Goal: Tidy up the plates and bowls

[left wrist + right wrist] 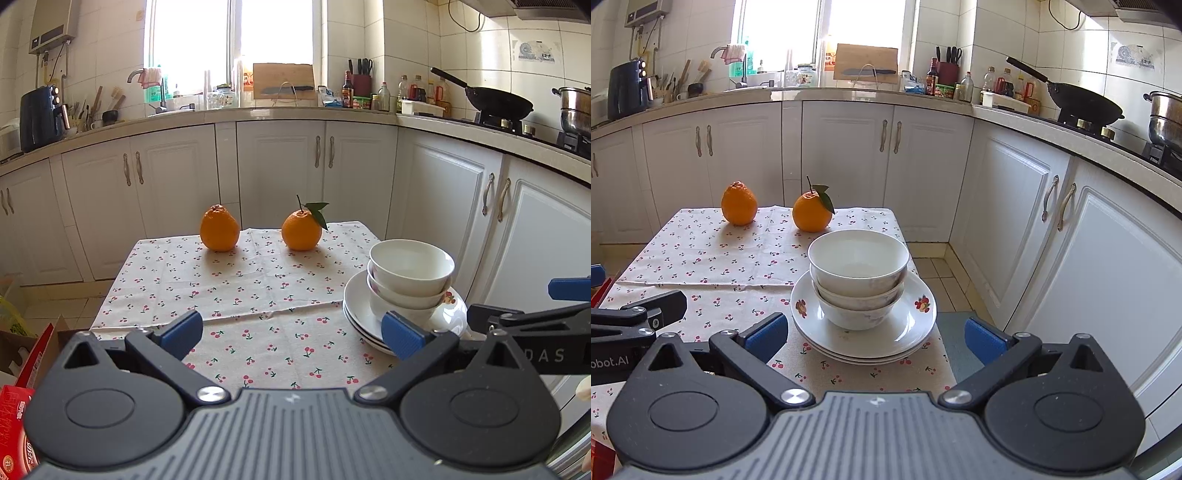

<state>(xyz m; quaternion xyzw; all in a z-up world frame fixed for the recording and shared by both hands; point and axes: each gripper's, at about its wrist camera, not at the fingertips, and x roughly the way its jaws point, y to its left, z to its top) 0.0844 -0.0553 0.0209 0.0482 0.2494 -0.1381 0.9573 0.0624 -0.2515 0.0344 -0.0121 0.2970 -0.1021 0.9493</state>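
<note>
White kitchen cabinets [846, 155] wrap around a small table [701, 258] covered by a cherry-print cloth, with daylight coming from the window over the counter.

On that table, close to its near right corner, sits the task's ware, already gathered in one pile: three bowls [858, 275] nested one in another, standing upright in the middle of a stack of plates [912, 332]. The plates look to be three, the top one with flower prints on its rim; the lowest rests on the cloth just beside the right edge. Nesting the deep pieces on the flat ones keeps the pile compact and stable, so the sorting seems largely done, unless the pile is meant to be taken apart or carried elsewhere.

The right gripper [875, 338] hovers just short of the pile, its blue-padded tongs spread wide and holding nothing, lined up on either side of the plates as if to approach them. The left gripper [291, 334] is also spread apart and empty, above the cloth near the front edge, with the pile off to its right.

Two oranges [738, 204] stand well apart from the pile along the far edge, one with a leaf, out of the way. A red box [22, 387] lies beyond the left edge, lower down.
</note>
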